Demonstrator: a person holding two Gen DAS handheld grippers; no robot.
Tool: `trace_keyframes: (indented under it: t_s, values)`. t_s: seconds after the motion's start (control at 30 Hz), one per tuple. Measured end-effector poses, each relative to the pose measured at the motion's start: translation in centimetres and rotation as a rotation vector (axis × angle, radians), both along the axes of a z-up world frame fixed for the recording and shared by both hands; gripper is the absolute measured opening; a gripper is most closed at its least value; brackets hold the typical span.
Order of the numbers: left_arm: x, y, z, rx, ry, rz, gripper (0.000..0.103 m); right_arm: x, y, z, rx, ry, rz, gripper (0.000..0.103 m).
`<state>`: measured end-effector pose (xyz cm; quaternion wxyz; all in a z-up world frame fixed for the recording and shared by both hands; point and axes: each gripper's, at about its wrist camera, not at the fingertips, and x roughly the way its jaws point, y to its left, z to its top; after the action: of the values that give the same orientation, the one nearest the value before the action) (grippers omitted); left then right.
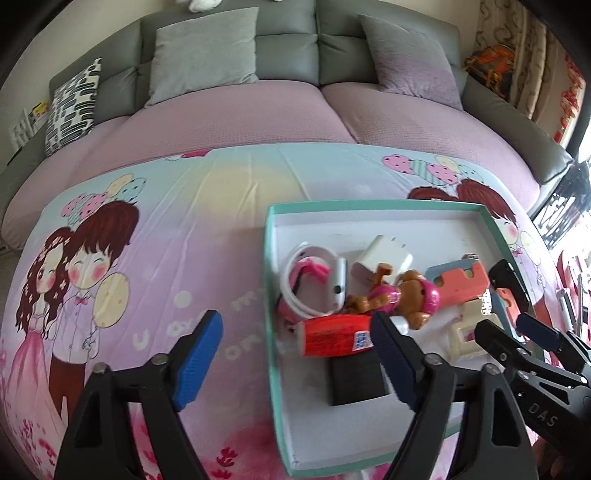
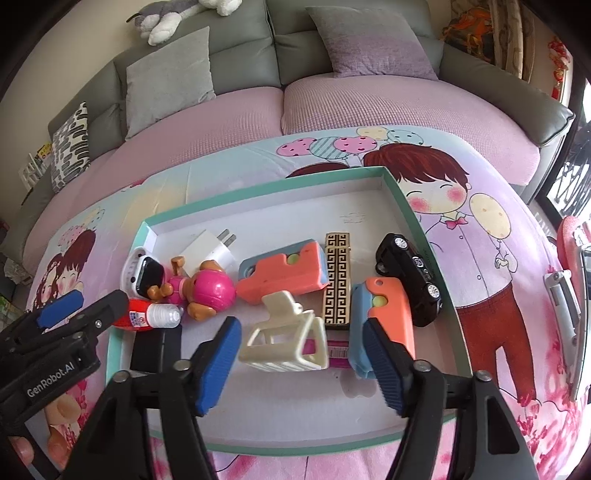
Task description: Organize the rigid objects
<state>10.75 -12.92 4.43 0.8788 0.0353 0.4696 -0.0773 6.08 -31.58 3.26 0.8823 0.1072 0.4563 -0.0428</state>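
Note:
A teal-rimmed white tray (image 2: 402, 199) (image 1: 275, 266) lies on a cartoon-print cloth. In it are a white charger (image 2: 208, 251), a smartwatch (image 2: 146, 275), a pink puppy toy (image 2: 207, 290), a red bottle (image 2: 147, 314), two orange-blue blocks (image 2: 284, 273) (image 2: 384, 314), a cream hair clip (image 2: 286, 339), a gold patterned case (image 2: 337, 277), a black toy car (image 2: 410, 273) and a black box (image 1: 356, 380). My right gripper (image 2: 301, 365) is open and empty just before the hair clip. My left gripper (image 1: 295, 358) is open and empty at the tray's left edge, near the red bottle (image 1: 336, 334).
A grey sofa with a pink cover (image 1: 236, 122) and cushions (image 1: 203, 51) stands behind the table. A plush toy (image 2: 173, 18) lies on its back. Metal items (image 2: 565, 295) lie at the table's right edge.

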Motion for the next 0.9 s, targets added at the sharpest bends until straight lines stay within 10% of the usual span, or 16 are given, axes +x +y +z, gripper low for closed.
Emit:
trace_keyframes:
  t_s: [0.2, 0.9]
  values:
    - [-1.4, 2.8, -0.2, -0.015, -0.021, 0.077, 0.091, -1.4, 1.1, -0.2, -0.02, -0.014, 0.042, 0.103]
    - [-7.6, 7.6, -0.9, -0.007, -0.07, 0.188, 0.102, -6.3, 3.2, -0.3, -0.038, -0.065, 0.042, 0.103]
